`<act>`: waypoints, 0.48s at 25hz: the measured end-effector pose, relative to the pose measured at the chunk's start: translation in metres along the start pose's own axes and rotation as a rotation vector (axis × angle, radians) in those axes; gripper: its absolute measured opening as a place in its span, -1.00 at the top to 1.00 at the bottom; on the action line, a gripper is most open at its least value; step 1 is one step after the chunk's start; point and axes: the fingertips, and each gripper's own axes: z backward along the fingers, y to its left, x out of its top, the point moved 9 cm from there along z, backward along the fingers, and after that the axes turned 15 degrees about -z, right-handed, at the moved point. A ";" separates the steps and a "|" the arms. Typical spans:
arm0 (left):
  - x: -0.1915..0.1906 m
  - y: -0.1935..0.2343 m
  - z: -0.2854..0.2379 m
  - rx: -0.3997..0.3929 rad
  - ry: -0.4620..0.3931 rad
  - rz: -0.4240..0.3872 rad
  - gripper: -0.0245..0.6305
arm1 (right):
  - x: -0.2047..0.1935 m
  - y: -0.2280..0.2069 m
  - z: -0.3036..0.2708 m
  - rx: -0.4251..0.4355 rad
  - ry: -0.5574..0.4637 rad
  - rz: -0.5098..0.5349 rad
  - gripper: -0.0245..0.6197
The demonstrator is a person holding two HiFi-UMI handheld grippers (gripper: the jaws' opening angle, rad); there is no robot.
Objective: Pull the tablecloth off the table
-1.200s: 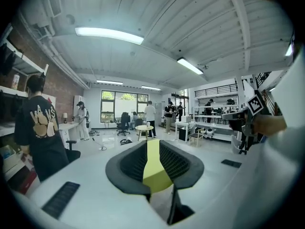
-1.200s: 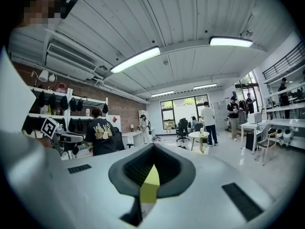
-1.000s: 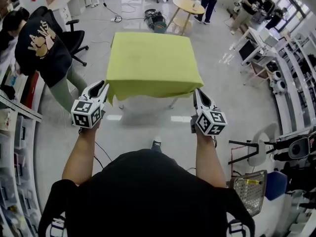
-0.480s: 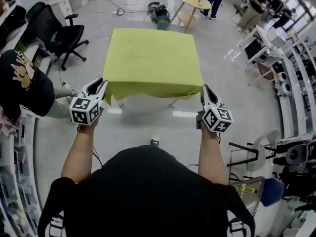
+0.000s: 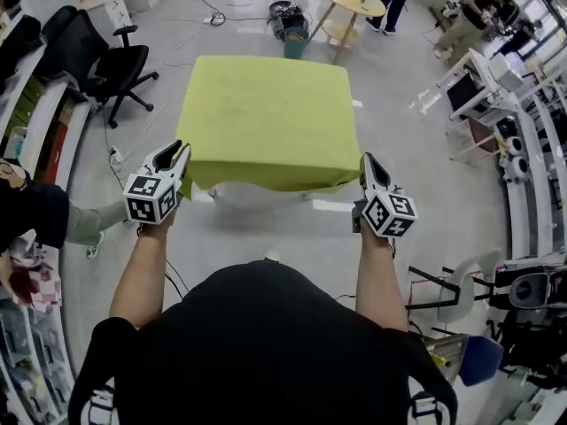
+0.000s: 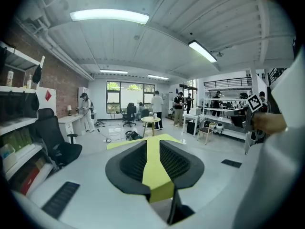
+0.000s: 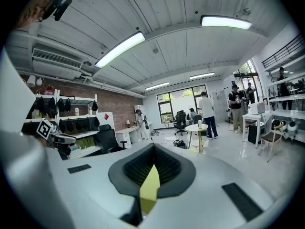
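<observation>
Left tongs (image 5: pixel 181 154) and right tongs (image 5: pixel 366 160) each clamp a near corner of the yellow-green tablecloth (image 5: pixel 266 118), which lies spread over the desk (image 5: pixel 262 192). A black office chair (image 5: pixel 104 58) stands left of it, a round desk (image 5: pixel 353 0) beyond.

The left tool (image 6: pixel 152 144) clamps a fold of the yellow-green tablecloth (image 6: pixel 159 187) between its jaws.

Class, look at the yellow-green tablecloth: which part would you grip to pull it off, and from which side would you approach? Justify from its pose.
Grip the tablecloth at its two near corners, coming in level from the person's side. There the hem hangs free and is thin enough for jaws. The left gripper and right gripper are shut on it there.
</observation>
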 end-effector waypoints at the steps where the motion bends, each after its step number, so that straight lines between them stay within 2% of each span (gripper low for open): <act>1: 0.002 0.001 -0.008 0.006 0.003 0.003 0.61 | 0.003 -0.006 -0.007 0.003 0.005 0.000 0.86; 12: 0.017 -0.006 -0.082 0.075 0.043 0.024 0.61 | 0.028 -0.078 -0.083 0.045 0.052 0.006 0.86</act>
